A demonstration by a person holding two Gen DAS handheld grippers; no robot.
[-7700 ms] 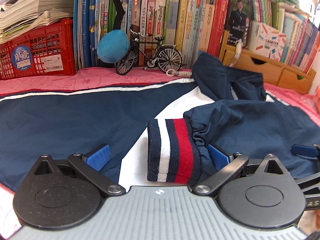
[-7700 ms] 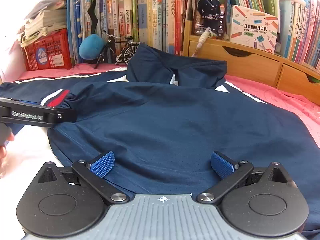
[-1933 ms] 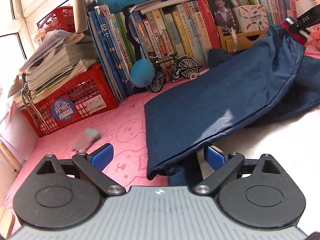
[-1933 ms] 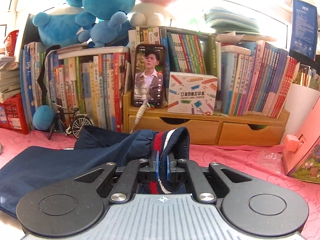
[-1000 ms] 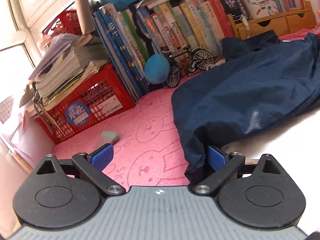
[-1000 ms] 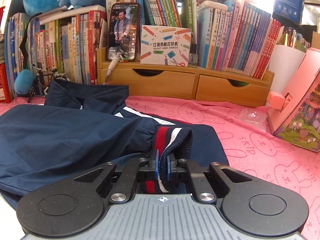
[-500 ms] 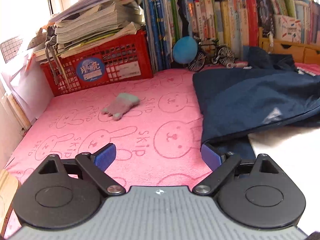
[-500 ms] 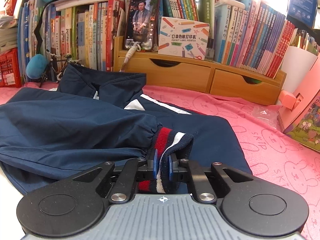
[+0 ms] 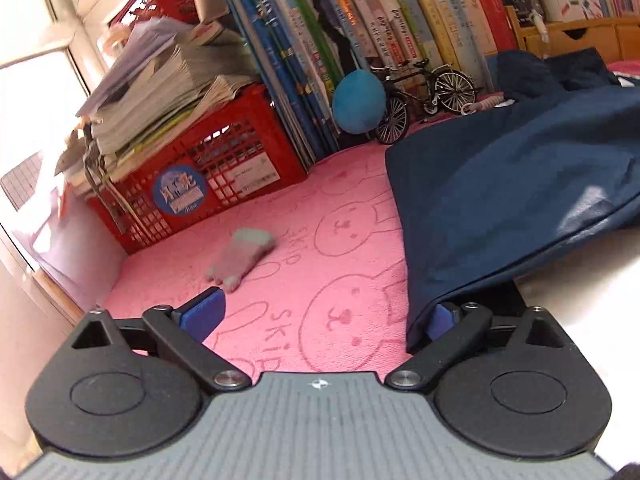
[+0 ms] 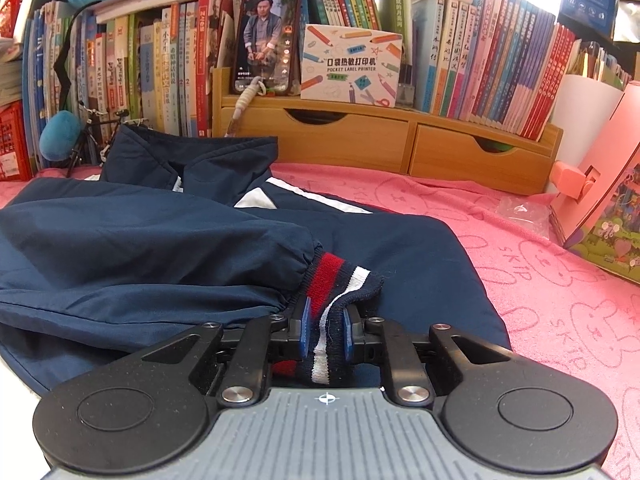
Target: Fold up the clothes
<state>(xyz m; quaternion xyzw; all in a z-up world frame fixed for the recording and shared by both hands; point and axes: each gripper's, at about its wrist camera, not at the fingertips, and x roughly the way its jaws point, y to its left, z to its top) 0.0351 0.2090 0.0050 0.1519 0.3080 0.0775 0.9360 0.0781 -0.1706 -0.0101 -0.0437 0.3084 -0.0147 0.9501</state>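
Now | L gripper wide | R gripper loosening, cuff between | pink mat, bookshelf

A smooth, matt navy woven-cloth jacket is seen, ending in a ribbed knit cuff striped red, white and navy. Beneath the jacket, a fuzzy pink towelling cover printed with rabbits is spread. Beside it, a glossy red plastic lattice crate holds stacked paper; behind the jacket, a smooth pale wooden drawer unit stands.
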